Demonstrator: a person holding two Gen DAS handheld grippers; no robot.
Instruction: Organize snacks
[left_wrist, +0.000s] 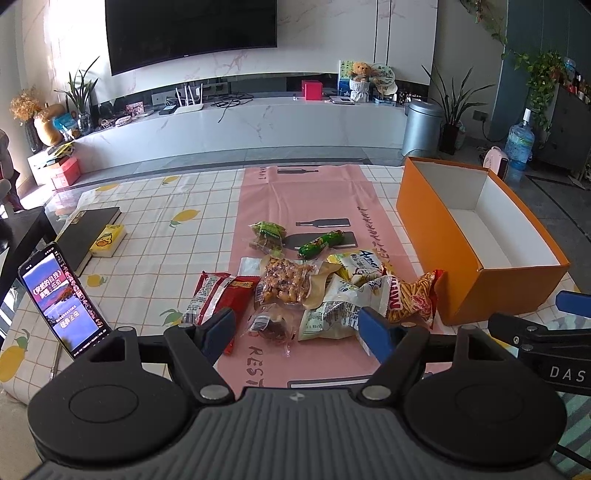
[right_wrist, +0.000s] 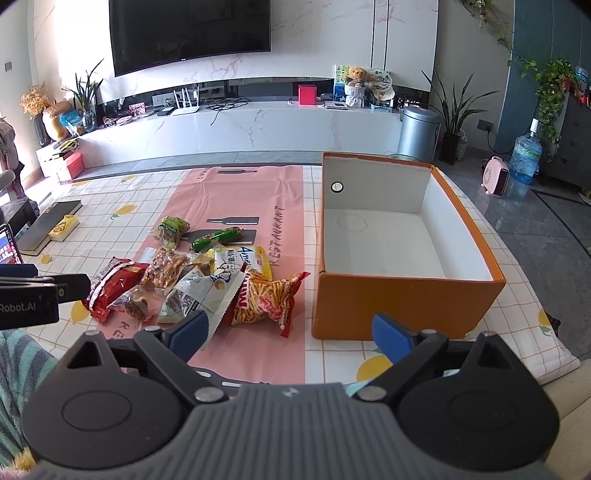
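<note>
A pile of snack packets lies on the pink mat (left_wrist: 317, 199): a red packet (left_wrist: 210, 291), a clear pack of nuts (left_wrist: 284, 282), a white packet (left_wrist: 343, 306), an orange stick-snack bag (left_wrist: 413, 295), a green sausage (left_wrist: 319, 243) and a green packet (left_wrist: 267, 230). An open orange box (left_wrist: 469, 266) with a white inside stands to their right; it looks empty in the right wrist view (right_wrist: 402, 291). My left gripper (left_wrist: 297, 332) is open, empty, just in front of the pile. My right gripper (right_wrist: 291, 334) is open, empty, between the orange bag (right_wrist: 267, 301) and the box.
A phone (left_wrist: 62, 295) stands propped at the table's left front. A black book (left_wrist: 88, 236) and a yellow tissue pack (left_wrist: 107, 240) lie at the left. The lemon-print cloth (left_wrist: 177, 218) covers the table. A TV cabinet, bin and plants stand beyond.
</note>
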